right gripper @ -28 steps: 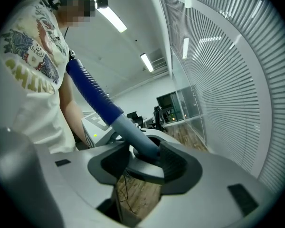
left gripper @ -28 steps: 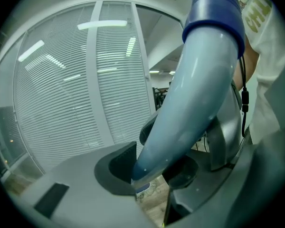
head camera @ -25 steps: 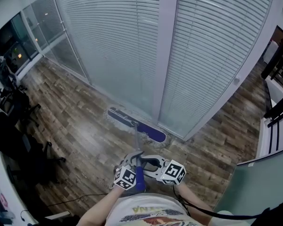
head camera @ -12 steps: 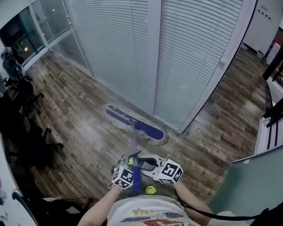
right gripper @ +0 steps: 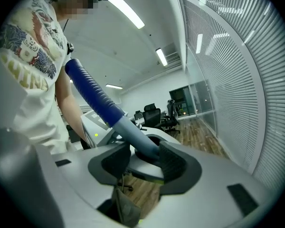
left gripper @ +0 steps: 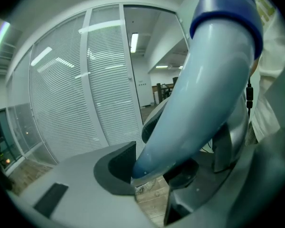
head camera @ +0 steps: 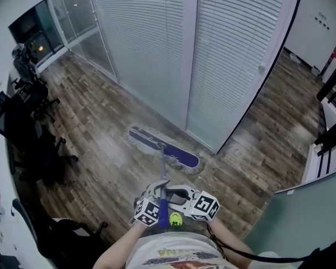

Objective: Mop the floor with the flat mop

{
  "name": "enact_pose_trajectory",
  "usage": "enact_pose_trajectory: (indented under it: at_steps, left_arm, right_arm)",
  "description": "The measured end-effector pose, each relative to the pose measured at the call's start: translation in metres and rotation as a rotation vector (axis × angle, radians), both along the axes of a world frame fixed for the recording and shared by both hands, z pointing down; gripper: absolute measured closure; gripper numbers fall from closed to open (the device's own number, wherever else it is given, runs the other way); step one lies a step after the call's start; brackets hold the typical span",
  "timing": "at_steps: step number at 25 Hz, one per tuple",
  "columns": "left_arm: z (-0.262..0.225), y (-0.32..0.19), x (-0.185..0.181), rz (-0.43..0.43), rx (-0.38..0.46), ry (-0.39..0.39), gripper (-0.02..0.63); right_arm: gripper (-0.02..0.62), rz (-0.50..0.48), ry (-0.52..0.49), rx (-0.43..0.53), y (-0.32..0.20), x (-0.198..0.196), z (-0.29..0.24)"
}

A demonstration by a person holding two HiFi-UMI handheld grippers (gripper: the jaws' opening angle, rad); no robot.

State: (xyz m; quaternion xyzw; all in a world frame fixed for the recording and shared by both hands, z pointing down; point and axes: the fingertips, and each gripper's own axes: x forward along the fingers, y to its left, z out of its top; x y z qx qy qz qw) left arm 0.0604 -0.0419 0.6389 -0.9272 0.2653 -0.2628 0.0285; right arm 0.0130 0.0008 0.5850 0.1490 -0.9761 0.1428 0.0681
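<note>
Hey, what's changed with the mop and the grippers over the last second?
The blue flat mop head has slid over the wood-plank floor, away from the foot of the blind-covered glass wall. The left gripper and right gripper stay clamped on the mop's pale blue pole; nothing was let go.

Wood-plank floor [head camera: 101, 128] meets glass partitions with closed white blinds [head camera: 151, 43]; black office chairs [head camera: 22, 122] stand at left; ceiling strip lights [right gripper: 126, 8] glow overhead.

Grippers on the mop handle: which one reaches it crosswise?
The right gripper: it stands crosswise to the mop handle, reaching from the side; the left gripper lies nearly along it.
</note>
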Motion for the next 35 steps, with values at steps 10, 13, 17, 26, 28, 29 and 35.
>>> enact_pose_trajectory:
  at_steps: [10,13,17,26,28,29,35]
  left_arm:
    - [0.003,0.113,-0.029,-0.015,-0.003,0.022,0.497]
    - [0.001,0.161,-0.042,-0.016,0.001,0.021,0.497]
    - [-0.005,0.23,-0.052,-0.017,-0.009,0.066,0.495]
    - [0.001,0.375,-0.071,0.001,-0.013,0.058,0.495]
    - [-0.002,0.399,-0.076,0.0,-0.018,0.068,0.495]
    - [-0.003,0.411,-0.078,-0.001,-0.023,0.074,0.495]
    - [0.004,0.441,-0.09,-0.004,-0.012,0.053,0.495]
  right_arm:
    - [0.4,-0.022,0.027,-0.002,0.113,-0.03,0.004]
    - [0.4,-0.013,0.045,-0.004,0.163,-0.043,0.005]
    - [0.4,-0.004,0.028,-0.011,0.23,-0.055,0.001]
    - [0.4,0.013,0.032,-0.013,0.373,-0.074,0.005]
    - [0.4,0.006,0.027,-0.02,0.398,-0.079,0.003]
    - [0.4,0.003,0.022,-0.024,0.408,-0.082,0.002]
    - [0.4,0.0,0.053,-0.026,0.44,-0.091,0.006]
